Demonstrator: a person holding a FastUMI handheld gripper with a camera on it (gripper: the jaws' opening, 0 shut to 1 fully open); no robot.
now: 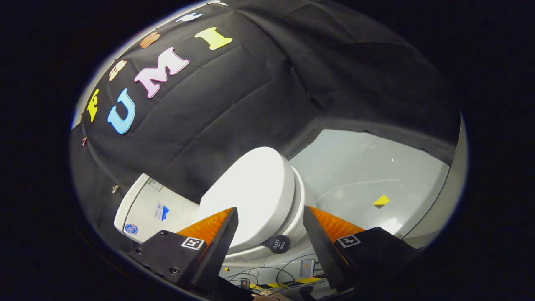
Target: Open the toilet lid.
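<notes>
**Toilet with closed lid, gripper fingers spread before it**

- Smooth white oval plastic toilet lid [255, 192]: down flat on the seat, closed. It lies just ahead of the fingers, its near edge showing in the gap between them; the view is tilted, so the toilet appears slanted.
- White ceramic toilet bowl [299, 217]: under the lid, its rim visible on the right side.
- Small round black knob with pale lettering [278, 244]: on the bowl's near side, between the two fingers.
- White ceramic cistern [146, 207]: left of the lid, bearing small stickers.
- Gripper [271, 221]: fingers wide apart, holding nothing, apart from the lid.
- Pale grey glossy floor [368, 167]: right of and beyond the bowl, carrying a small yellow diamond-shaped marker [381, 200].
- Thin dark cables and a small grey box [306, 266]: on the floor, near, beneath the bowl.
- Black cloth booth wall [234, 100]: behind the toilet.
</notes>
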